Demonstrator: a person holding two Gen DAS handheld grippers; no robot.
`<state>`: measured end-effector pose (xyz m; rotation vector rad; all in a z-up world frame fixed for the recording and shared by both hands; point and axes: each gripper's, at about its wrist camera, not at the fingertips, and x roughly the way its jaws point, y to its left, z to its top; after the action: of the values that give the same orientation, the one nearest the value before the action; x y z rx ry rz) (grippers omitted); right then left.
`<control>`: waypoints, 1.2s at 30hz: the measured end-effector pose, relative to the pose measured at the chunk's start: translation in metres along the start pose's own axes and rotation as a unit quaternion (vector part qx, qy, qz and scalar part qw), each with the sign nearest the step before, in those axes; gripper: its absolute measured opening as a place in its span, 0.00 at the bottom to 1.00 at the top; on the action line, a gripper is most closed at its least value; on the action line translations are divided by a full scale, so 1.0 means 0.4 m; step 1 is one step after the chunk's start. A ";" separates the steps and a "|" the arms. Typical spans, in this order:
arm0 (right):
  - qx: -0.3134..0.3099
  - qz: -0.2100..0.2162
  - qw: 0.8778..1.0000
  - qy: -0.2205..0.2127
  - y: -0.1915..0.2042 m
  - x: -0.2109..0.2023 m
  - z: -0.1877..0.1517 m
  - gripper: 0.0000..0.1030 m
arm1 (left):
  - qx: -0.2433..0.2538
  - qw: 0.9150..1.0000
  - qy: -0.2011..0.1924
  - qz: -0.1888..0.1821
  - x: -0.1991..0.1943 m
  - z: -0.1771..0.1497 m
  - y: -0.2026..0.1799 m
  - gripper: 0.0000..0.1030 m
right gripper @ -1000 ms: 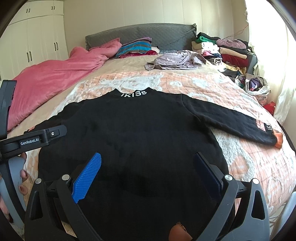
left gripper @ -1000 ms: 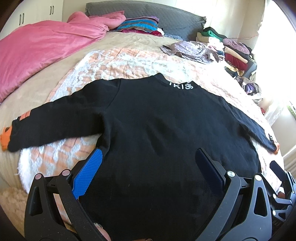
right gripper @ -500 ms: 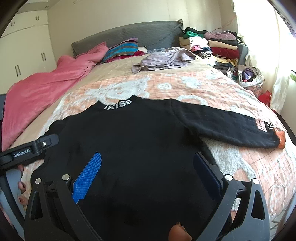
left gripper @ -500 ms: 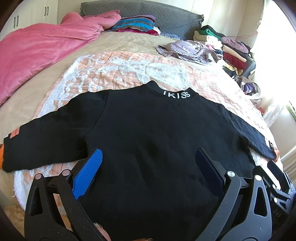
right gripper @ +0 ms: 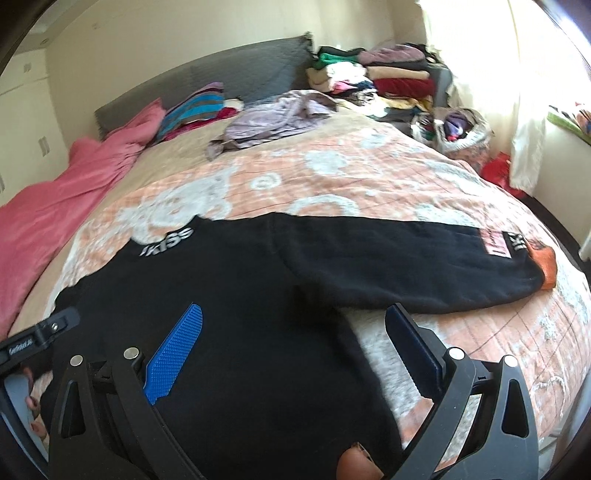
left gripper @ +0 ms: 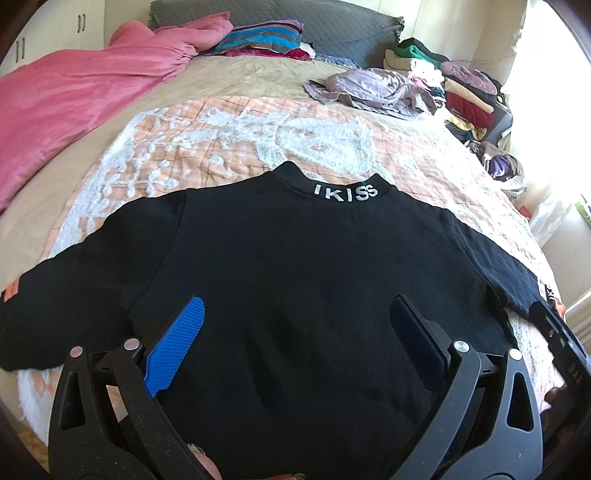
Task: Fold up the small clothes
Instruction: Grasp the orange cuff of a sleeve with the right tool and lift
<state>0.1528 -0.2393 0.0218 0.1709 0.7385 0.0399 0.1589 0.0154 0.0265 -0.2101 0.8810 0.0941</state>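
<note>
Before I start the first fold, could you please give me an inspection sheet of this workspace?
Surface: bed with a peach and white quilt, lying fairly flat.
Job's things: black sweater spread flat, collar away from the grippers, both sleeves out sideways; orange cuff on the right sleeve.
Clutter: pink duvet, striped pillow, crumpled lilac garment, stacked clothes at the bed's far corner.
Grippers: left gripper open above the hem; right gripper open above the right side of the hem.
Cables: nothing seen.
Surroundings: grey headboard, wardrobe, bright window.
</note>
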 end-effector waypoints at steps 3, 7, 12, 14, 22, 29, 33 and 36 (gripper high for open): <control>0.019 -0.013 1.000 -0.001 -0.042 0.012 0.012 0.96 | 0.003 1.000 0.004 0.001 0.020 0.010 -0.012 0.92; 0.047 -0.029 0.998 0.003 -0.105 0.034 0.029 0.96 | 0.009 1.000 0.011 -0.002 0.047 0.018 -0.030 0.92; 0.091 -0.036 0.995 0.013 -0.186 0.055 0.045 0.96 | 0.020 0.999 0.027 -0.015 0.092 0.026 -0.054 0.92; 0.106 -0.050 0.993 0.013 -0.224 0.061 0.050 0.96 | 0.020 0.999 0.033 -0.017 0.109 0.033 -0.062 0.92; 0.171 -0.114 0.978 0.031 -0.382 0.091 0.034 0.96 | 0.037 0.998 0.045 -0.018 0.164 0.072 -0.099 0.92; 0.238 -0.137 0.960 0.053 -0.520 0.111 0.002 0.96 | 0.050 0.998 0.044 0.002 0.213 0.084 -0.118 0.92; 0.278 -0.119 0.952 0.045 -0.586 0.119 -0.009 0.96 | 0.051 0.997 0.051 0.006 0.247 0.083 -0.121 0.92; 0.304 -0.105 0.947 0.024 -0.635 0.136 -0.003 0.96 | 0.041 0.998 0.055 -0.003 0.261 0.083 -0.106 0.92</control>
<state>0.1860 -0.4840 -0.0582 0.6804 0.7969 -0.3943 0.2573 -0.0191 -0.0277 -0.1426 0.9908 0.0408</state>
